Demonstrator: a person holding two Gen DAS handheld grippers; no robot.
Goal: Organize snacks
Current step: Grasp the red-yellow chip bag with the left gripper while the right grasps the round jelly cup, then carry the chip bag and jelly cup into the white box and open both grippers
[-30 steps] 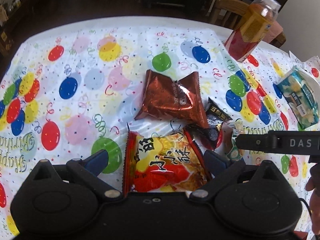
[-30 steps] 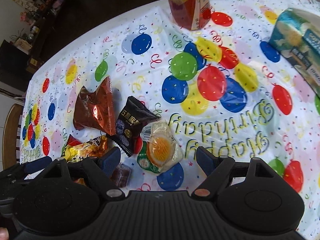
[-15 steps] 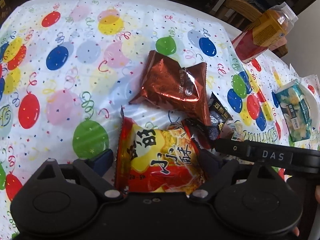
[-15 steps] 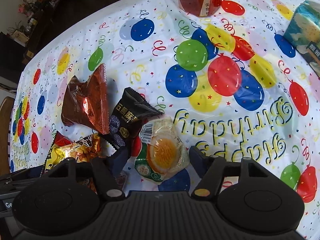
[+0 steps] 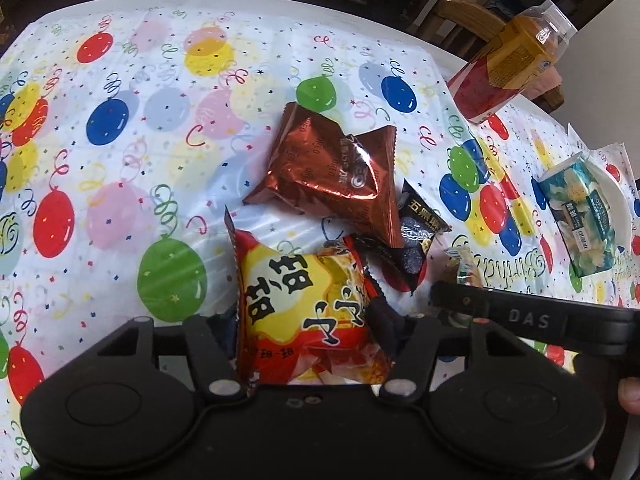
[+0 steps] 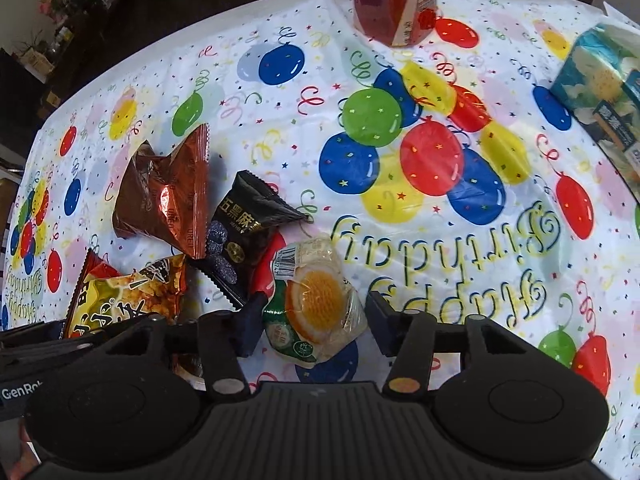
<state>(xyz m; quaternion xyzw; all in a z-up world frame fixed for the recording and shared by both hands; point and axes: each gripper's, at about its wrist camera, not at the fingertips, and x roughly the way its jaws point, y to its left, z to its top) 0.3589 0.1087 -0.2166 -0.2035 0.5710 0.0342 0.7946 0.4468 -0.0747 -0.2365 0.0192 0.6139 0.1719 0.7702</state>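
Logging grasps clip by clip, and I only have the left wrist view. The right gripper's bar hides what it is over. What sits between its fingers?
Observer: A clear packet with a round orange snack inside lies between the fingers of the right gripper.
Operator: Closed on it?
Observer: No, the jaws stand open on either side of it.
Operator: Is the black packet in there too?
Observer: No, the black packet lies beyond the fingertips, on the tablecloth.

Both tongs have closed in — left (image 5: 308, 320) around the yellow snack bag (image 5: 304, 312), right (image 6: 312, 320) around the orange jelly pack (image 6: 316, 308).
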